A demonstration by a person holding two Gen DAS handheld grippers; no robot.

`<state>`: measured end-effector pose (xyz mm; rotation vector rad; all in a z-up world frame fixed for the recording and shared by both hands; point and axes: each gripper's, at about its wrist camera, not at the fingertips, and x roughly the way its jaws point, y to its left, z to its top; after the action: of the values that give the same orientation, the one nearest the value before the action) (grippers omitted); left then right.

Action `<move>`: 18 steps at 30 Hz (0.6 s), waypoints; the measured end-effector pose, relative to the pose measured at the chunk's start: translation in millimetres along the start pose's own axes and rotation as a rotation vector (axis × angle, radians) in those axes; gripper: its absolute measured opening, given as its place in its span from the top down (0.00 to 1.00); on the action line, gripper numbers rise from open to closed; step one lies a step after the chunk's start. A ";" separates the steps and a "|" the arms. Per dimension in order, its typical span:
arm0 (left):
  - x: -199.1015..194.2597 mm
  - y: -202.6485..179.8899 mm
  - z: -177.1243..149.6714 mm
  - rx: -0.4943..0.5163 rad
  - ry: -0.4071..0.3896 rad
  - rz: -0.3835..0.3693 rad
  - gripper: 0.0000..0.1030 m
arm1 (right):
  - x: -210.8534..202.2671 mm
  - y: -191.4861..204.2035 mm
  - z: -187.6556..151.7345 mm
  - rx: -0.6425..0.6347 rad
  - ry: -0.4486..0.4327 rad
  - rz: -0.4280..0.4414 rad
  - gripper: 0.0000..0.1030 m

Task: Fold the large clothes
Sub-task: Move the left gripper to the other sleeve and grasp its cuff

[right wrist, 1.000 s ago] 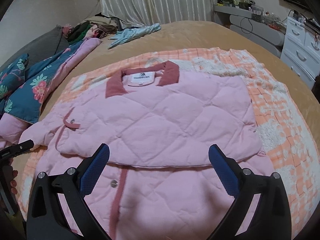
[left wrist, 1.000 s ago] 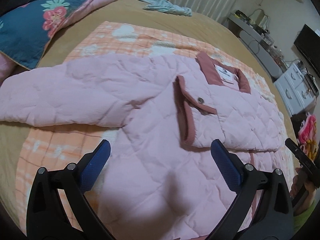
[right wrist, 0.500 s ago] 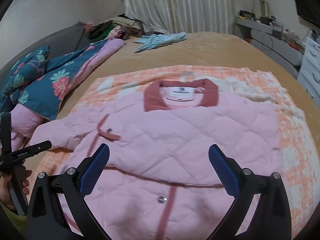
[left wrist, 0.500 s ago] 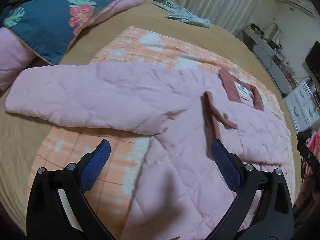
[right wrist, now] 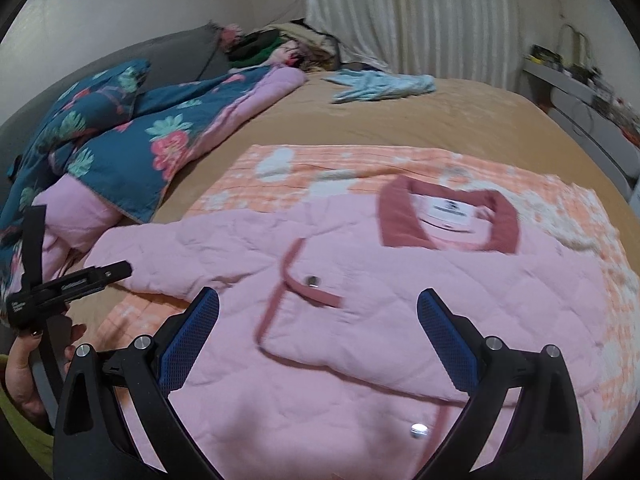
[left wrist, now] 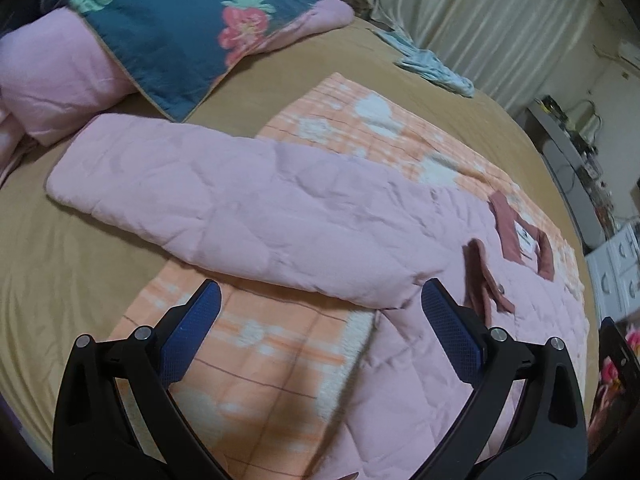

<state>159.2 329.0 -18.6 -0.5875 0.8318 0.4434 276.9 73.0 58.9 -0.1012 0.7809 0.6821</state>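
A pink quilted jacket [left wrist: 280, 216] [right wrist: 400, 300] with a dusty-red collar [right wrist: 404, 216] lies on an orange checked blanket [left wrist: 256, 364] on the bed. Its right side is folded over the body, and its left sleeve [left wrist: 168, 184] stretches out flat to the left. My left gripper [left wrist: 320, 320] hovers open above the blanket just below the sleeve's armpit end, holding nothing. My right gripper [right wrist: 318, 328] hangs open over the jacket's front, near the snap placket [right wrist: 312, 282], also with nothing in it. The left gripper's body [right wrist: 68, 284] shows in a hand [right wrist: 24, 364] at the left of the right wrist view.
A teal floral quilt [left wrist: 180, 20] [right wrist: 120, 120] with pink lining is bunched at the bed's left. A light-blue garment [right wrist: 380, 84] lies at the far end on the tan bedspread [left wrist: 60, 280]. Curtains [right wrist: 420, 16], a shelf and white drawers [left wrist: 616, 268] stand to the right.
Both grippers have swung left: the left one from over the jacket's body to the sleeve side, the right one toward the jacket's left half. Both stayed open; the jacket has not moved.
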 end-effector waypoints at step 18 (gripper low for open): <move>8.9 78.6 23.6 -0.224 -0.031 0.081 0.09 | 57.8 109.7 21.5 -0.144 0.078 0.124 0.04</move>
<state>132.2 404.7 -37.2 -0.7536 0.7840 0.6238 253.6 196.5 52.5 -0.2124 0.8172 0.8556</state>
